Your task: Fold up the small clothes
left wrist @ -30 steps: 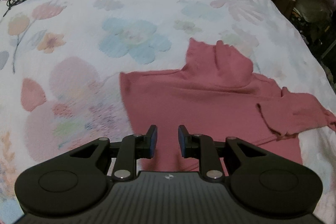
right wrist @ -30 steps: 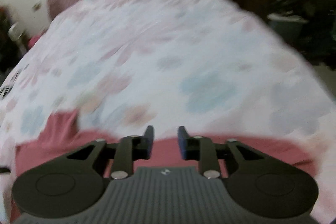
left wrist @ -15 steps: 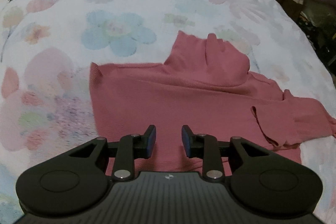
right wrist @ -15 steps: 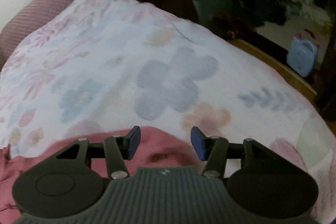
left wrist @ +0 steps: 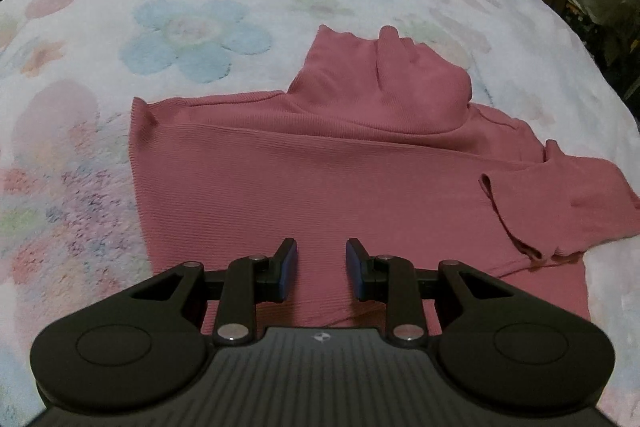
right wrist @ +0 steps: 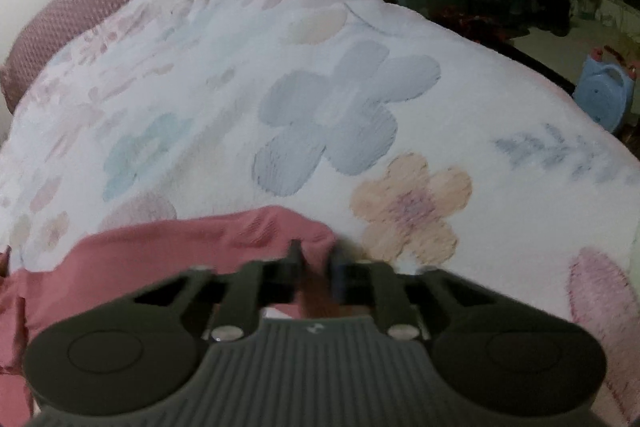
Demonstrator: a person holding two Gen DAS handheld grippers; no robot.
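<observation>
Lying flat on white floral-print bedspread [left wrist: 192, 7]: pink ribbed-knit turtleneck top [left wrist: 320, 167], collar toward far side. Hovering over near hem: left gripper [left wrist: 321, 269], blue pads apart, nothing between. Closing on bunched pink fabric edge (frame blurred): right gripper [right wrist: 317, 273], cloth between jaws. Beyond bedspread: mauve textured pillow [right wrist: 92, 3].
</observation>
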